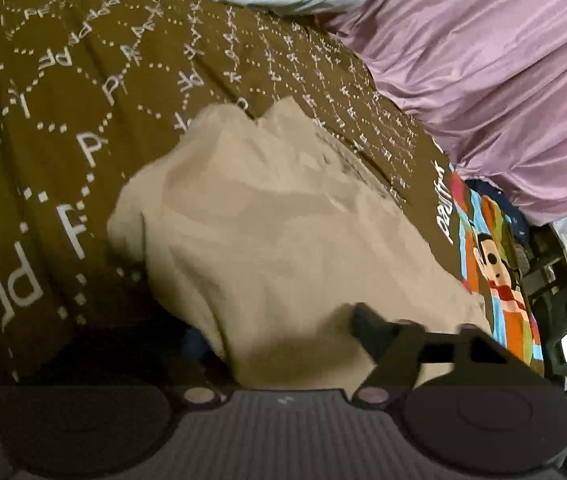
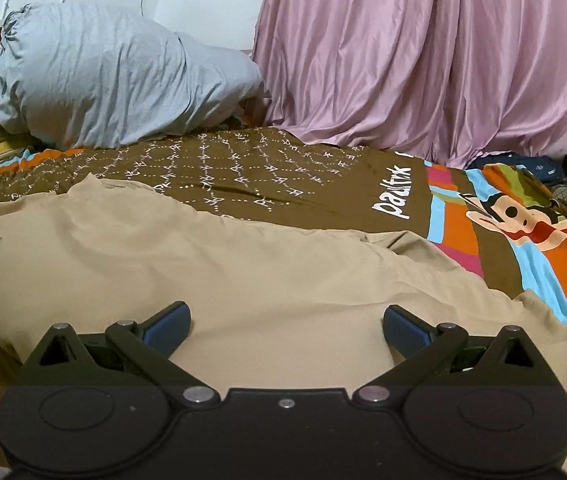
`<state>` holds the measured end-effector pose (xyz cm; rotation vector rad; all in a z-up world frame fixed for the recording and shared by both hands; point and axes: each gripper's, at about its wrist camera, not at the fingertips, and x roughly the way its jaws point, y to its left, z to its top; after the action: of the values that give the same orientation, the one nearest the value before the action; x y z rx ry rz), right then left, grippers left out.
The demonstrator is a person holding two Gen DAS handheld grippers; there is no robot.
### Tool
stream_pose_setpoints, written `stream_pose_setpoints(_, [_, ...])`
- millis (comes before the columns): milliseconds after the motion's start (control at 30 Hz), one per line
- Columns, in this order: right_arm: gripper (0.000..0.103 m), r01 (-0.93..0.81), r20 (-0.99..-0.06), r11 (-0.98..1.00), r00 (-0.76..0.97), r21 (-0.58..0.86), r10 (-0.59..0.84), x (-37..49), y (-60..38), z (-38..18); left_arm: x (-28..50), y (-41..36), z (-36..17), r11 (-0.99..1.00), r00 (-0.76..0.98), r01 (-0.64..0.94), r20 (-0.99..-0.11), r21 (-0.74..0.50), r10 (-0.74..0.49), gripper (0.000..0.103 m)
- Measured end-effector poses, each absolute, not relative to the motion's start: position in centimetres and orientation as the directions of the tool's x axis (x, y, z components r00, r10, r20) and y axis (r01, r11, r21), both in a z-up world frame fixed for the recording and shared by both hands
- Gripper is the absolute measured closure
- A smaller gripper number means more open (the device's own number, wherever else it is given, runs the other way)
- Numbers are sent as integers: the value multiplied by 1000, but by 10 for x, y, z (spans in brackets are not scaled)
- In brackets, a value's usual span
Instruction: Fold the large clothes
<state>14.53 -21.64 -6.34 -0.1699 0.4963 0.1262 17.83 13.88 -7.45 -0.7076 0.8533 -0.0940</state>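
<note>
Garment: tan cloth (image 2: 243, 280) spread rumpled on brown bedspread (image 2: 243, 176) | soft, light, limp; take a near edge | right gripper (image 2: 286, 332) jaws wide, empty | left gripper (image 1: 283, 340) cloth between jaws, grip unclear

Right gripper (image 2: 286, 330) low over tan garment (image 2: 243, 276), jaws spread wide, blue pads (image 2: 167, 330) clear of cloth, nothing between. Garment spread rumpled across brown patterned bedsheet (image 2: 267, 184). Grey pillow (image 2: 115, 80) at far left, pink curtain (image 2: 423, 60) behind. Cartoon print (image 2: 519, 216) on sheet at right
</note>
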Motion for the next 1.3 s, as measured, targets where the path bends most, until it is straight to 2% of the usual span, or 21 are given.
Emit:
stream_pose_setpoints(67, [1,-161,-483,978,872,-133,77,145,-216,-63,178,142,-68,759,698,-196,-632,-621,-337,52])
stream_pose_setpoints(100, [1,-159,-483,978,872,-135,75,144,-217,-63,178,143,-64,757,711,-196,-622,-623,-328,55])
stream_pose_setpoints(167, [1,-152,-482,979,874,-137,68,143,-218,-63,182,140,-59,763,721,-201,-620,-614,-309,80])
stream_pose_setpoints(267, [1,-146,-485,981,872,-132,64,145,-218,-64,184,128,-40,812,724,-185,-635,-554,-268,92])
stream_pose_setpoints(400, [1,-144,-496,983,866,-111,70,146,-221,-65,179,85,9,932,766,-61,-615,-357,-185,96])
stream_pose_setpoints(600, [1,-146,-507,986,858,-76,88,147,-225,-64,184,8,70,973,801,125,-559,-196,-215,98])
stream_pose_setpoints(633, [7,-151,-489,987,866,-54,106,144,-229,-62,185,-7,80,973,805,162,-548,-164,-226,98])
stream_pose_setpoints(667, [18,-156,-450,987,884,-29,127,138,-233,-58,187,-22,90,969,804,203,-542,-139,-246,98])
stream_pose_setpoints(733, [20,-156,-373,987,914,40,159,125,-245,-47,187,-50,106,955,794,281,-535,-96,-288,98])
stream_pose_setpoints(800, [21,-111,-353,989,925,97,139,120,-258,-32,188,-84,119,932,780,360,-534,-43,-326,98])
stream_pose_setpoints(867, [25,-68,-342,982,931,175,126,119,-279,-15,188,-117,127,906,757,424,-546,-9,-359,98])
stream_pose_setpoints(1033, [29,30,-369,958,926,285,81,119,-351,24,184,-197,119,829,688,555,-601,73,-408,98])
stream_pose_setpoints(1100, [29,94,-399,951,916,295,33,117,-385,36,184,-223,107,802,648,594,-631,69,-426,98])
stream_pose_setpoints(1300, [28,298,-413,910,896,288,-163,82,-475,50,175,-276,53,710,511,703,-728,47,-458,99])
